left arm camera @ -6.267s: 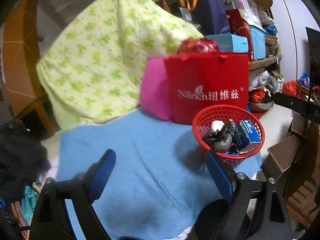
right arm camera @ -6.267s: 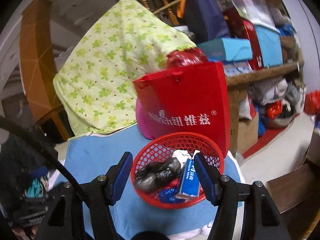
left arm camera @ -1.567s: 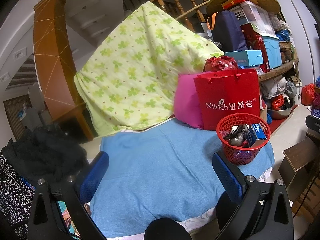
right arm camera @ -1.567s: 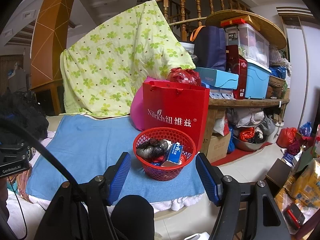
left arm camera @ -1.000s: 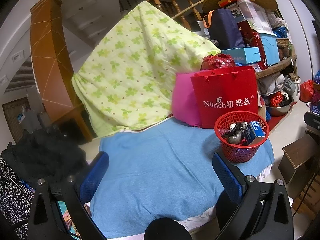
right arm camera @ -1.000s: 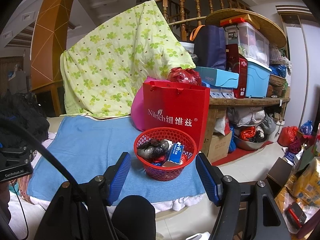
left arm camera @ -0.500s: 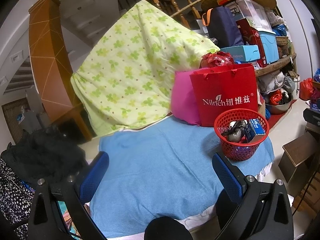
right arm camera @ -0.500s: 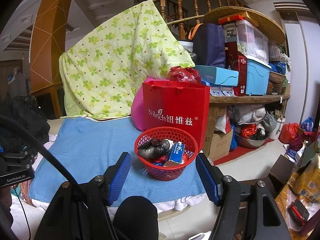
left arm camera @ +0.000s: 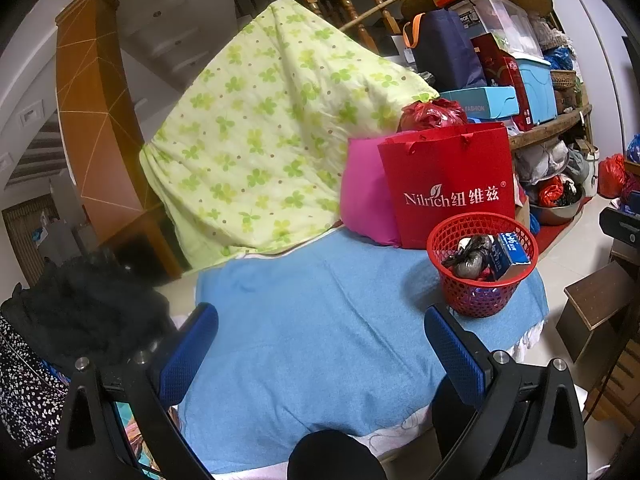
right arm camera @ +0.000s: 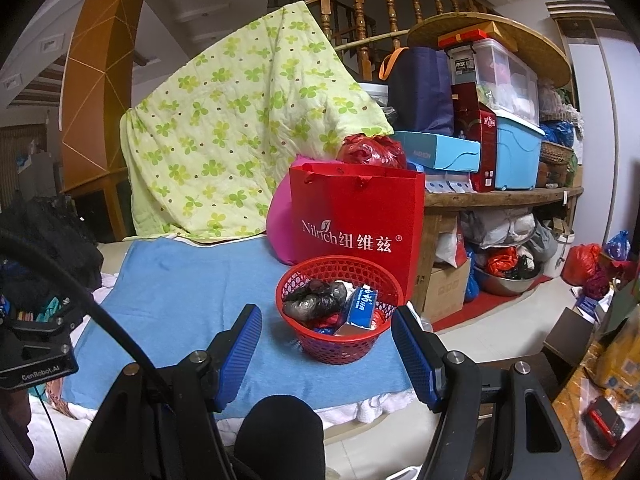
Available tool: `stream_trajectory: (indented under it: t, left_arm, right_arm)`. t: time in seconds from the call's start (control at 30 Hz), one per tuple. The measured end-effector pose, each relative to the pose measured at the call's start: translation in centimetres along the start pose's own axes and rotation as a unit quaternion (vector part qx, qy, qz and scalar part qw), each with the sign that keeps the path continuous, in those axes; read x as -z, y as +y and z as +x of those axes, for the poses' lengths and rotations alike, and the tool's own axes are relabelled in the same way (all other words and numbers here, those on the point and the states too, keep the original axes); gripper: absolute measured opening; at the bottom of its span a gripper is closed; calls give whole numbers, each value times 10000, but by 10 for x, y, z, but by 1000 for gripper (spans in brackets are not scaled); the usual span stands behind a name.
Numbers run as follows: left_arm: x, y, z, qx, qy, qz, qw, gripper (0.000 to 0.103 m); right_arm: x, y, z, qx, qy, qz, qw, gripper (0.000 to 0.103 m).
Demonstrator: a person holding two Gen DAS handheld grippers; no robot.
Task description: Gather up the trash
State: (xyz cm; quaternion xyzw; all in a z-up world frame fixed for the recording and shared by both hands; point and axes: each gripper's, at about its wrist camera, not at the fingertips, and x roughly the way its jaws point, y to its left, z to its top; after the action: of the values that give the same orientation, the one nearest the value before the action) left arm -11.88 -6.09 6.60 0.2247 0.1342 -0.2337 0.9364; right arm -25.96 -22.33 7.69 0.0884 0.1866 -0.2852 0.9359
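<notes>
Two tools are hanging back from the blue towel [left arm camera: 320,340]: the left tool [left arm camera: 320,344] is gaping wide with nothing between its blue pads, and the right tool [right arm camera: 326,344] is standing about half open, also empty. Trash is already sitting in the red basket [right arm camera: 340,344] at the towel's right corner: a dark crumpled bag [right arm camera: 314,300] and a blue carton [right arm camera: 362,306]. No loose litter is showing on the towel, so the collecting is looking close to done. Anyone reaching in again should be coming down from above, since the light basket is standing near the edge and may be tipping if nudged sideways. Behind it a red gift bag [right arm camera: 356,216] is standing upright, just beside a pink cushion [right arm camera: 280,220]; a green quilt [right arm camera: 240,140] is draping over the rear, and boxes are crowding the shelf [right arm camera: 500,196].
</notes>
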Motion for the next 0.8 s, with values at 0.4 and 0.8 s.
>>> stream_trajectory:
  t: [0.4,0.8]
  left_arm:
    - [6,5,2,-8,32,-20,10000,102]
    - [12,12,4,-27,115,-54,9999,102]
  right_arm:
    - [0,11,4,-56,-15,23,10000,71]
    - [0,20,7,-116,-36,31,9999,71]
